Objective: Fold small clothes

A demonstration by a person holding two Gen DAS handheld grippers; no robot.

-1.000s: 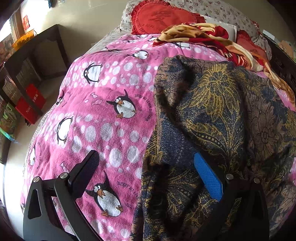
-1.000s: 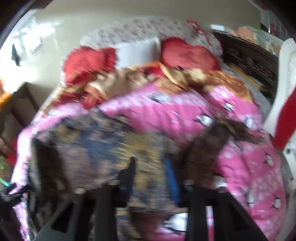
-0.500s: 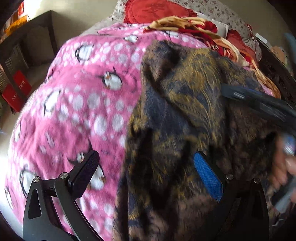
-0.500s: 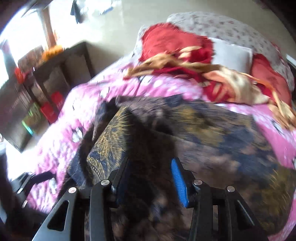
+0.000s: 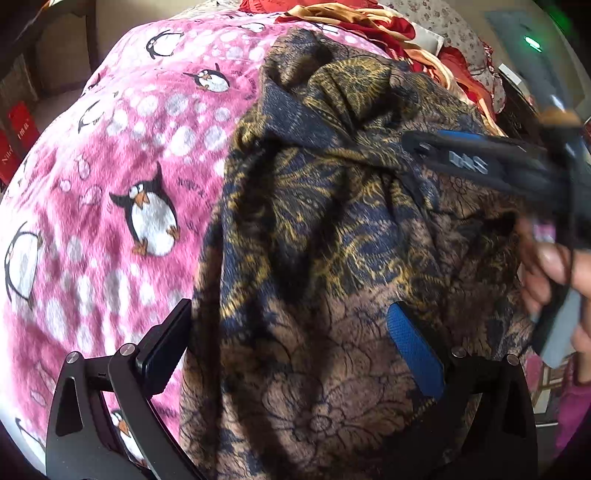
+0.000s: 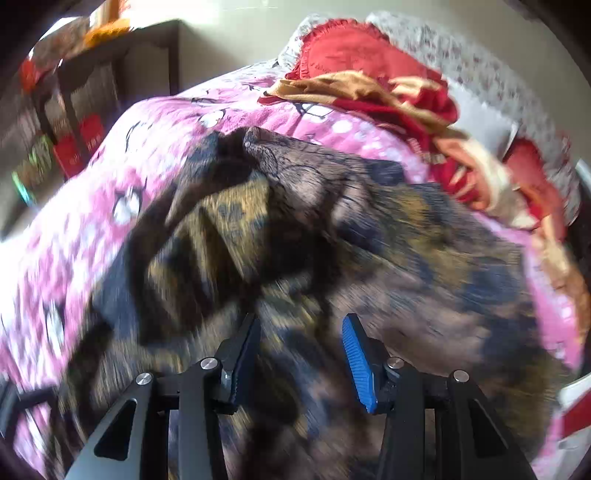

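Lying on blanket (image 5: pixel 110 155) — garment (image 5: pixel 332 240) | tools (image 5: pixel 291 347) apparently unclamped

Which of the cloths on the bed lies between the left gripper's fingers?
The dark blue-and-gold patterned garment, not the pink penguin blanket beneath it or the red-and-gold cloth farther back.

Dark patterned garment (image 6: pixel 280 258) motion-blurred nr right tongs (image 6: pixel 301 354); lower edge cut off.

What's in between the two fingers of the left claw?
The dark blue-and-gold patterned cloth fills the gap of the left claw, lying on the pink penguin fleece blanket. The left wrist view shows it; the fingers stand wide apart.
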